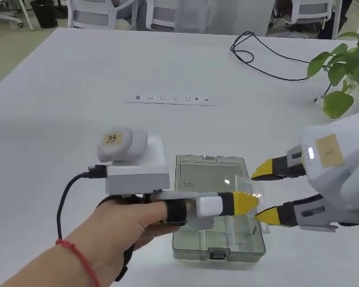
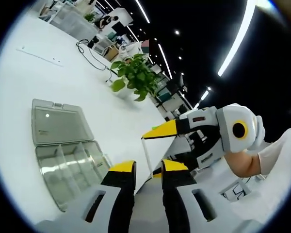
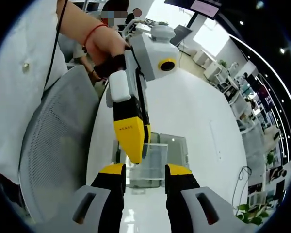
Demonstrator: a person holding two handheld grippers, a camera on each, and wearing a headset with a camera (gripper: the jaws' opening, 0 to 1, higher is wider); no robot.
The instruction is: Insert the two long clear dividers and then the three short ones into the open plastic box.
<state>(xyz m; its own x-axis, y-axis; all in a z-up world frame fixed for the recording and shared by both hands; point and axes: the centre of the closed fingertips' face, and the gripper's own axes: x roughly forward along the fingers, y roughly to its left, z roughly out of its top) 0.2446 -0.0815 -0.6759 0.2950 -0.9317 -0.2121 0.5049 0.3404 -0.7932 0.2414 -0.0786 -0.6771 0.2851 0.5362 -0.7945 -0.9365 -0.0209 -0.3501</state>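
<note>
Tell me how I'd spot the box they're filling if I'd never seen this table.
On the wide white table, look at the near edge, where the left gripper and right gripper meet. The plastic box lies just under their yellow tips. Unlike the opaque white power strip farther back, it is see-through, with its lid folded flat open.

Small dark print on left tool yellow jaw, too blurred to read

White table w/ open plastic box (lid flat), power strip, black cable.
</note>
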